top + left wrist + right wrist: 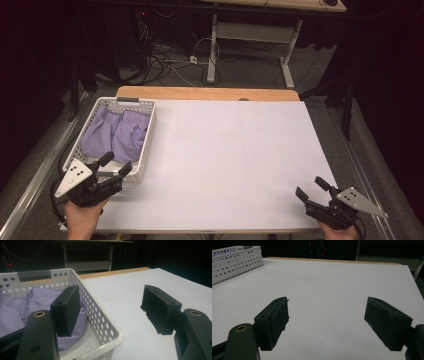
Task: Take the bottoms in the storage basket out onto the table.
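Note:
A white perforated basket (145,145) stands at the table's left side with lilac cloth (117,132) folded inside it. My left gripper (116,166) hovers over the basket's near right corner, open and holding nothing. In the left gripper view the basket rim (101,308) runs between the jaws, one jaw over the cloth (37,297) and the other over the bare table. My right gripper (313,189) rests low near the table's front right corner, open with nothing between its jaws. The basket (234,262) shows far left in the right gripper view.
A white sheet (235,155) covers the table, with a wooden edge (207,93) showing at the back. Beyond it stand a desk frame (250,45) and tangled cables (160,55) on the floor. A metal rail (35,175) runs along the left.

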`<action>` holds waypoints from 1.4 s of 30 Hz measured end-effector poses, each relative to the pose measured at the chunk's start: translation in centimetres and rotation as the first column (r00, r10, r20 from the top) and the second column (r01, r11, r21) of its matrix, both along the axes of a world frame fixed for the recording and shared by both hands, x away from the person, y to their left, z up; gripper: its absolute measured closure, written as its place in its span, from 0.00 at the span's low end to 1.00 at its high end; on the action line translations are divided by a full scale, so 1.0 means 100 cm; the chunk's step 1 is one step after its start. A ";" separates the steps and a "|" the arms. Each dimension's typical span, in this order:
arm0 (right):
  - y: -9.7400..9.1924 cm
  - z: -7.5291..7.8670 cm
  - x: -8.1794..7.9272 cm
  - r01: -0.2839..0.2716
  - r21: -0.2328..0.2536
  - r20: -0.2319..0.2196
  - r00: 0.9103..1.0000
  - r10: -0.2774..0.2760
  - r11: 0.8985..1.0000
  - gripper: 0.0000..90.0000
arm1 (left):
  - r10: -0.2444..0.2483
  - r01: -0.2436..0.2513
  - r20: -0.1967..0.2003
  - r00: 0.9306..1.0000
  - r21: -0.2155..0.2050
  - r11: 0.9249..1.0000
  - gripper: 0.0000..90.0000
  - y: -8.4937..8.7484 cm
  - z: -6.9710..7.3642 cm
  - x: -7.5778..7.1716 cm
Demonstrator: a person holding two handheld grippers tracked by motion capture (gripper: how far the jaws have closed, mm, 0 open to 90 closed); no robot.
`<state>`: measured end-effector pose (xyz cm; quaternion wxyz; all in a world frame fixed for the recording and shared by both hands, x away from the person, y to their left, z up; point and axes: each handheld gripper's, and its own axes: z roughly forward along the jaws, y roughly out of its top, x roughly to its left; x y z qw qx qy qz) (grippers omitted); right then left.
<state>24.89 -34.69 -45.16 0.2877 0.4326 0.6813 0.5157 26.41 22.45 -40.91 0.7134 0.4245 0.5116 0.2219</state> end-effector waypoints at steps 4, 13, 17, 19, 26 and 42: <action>0.000 0.000 0.000 -0.001 0.000 0.000 1.000 0.001 1.000 0.23 | -0.006 0.006 -0.006 1.000 0.002 1.000 0.34 -0.003 0.001 0.004; 0.000 0.000 0.000 0.001 0.002 -0.001 1.000 -0.001 1.000 0.23 | -0.036 0.036 -0.010 0.999 0.012 0.999 0.34 -0.014 0.006 0.012; 0.000 0.000 -0.001 0.000 0.003 -0.002 1.000 0.000 1.000 0.23 | -0.043 0.043 -0.015 0.999 0.011 0.999 0.34 -0.018 0.007 0.016; 0.000 0.000 -0.001 -0.001 0.001 -0.001 1.000 0.001 1.000 0.23 | -0.045 0.046 -0.018 0.999 0.012 0.999 0.34 -0.019 0.008 0.017; 0.000 0.000 -0.001 -0.001 0.002 -0.004 1.000 0.001 1.000 0.23 | -0.051 0.051 -0.028 0.998 0.013 0.999 0.34 -0.023 0.010 0.022; 0.000 -0.001 0.000 -0.006 -0.002 -0.008 1.000 0.006 1.000 0.23 | -0.050 0.052 -0.032 0.998 0.058 0.997 0.34 -0.032 0.015 0.033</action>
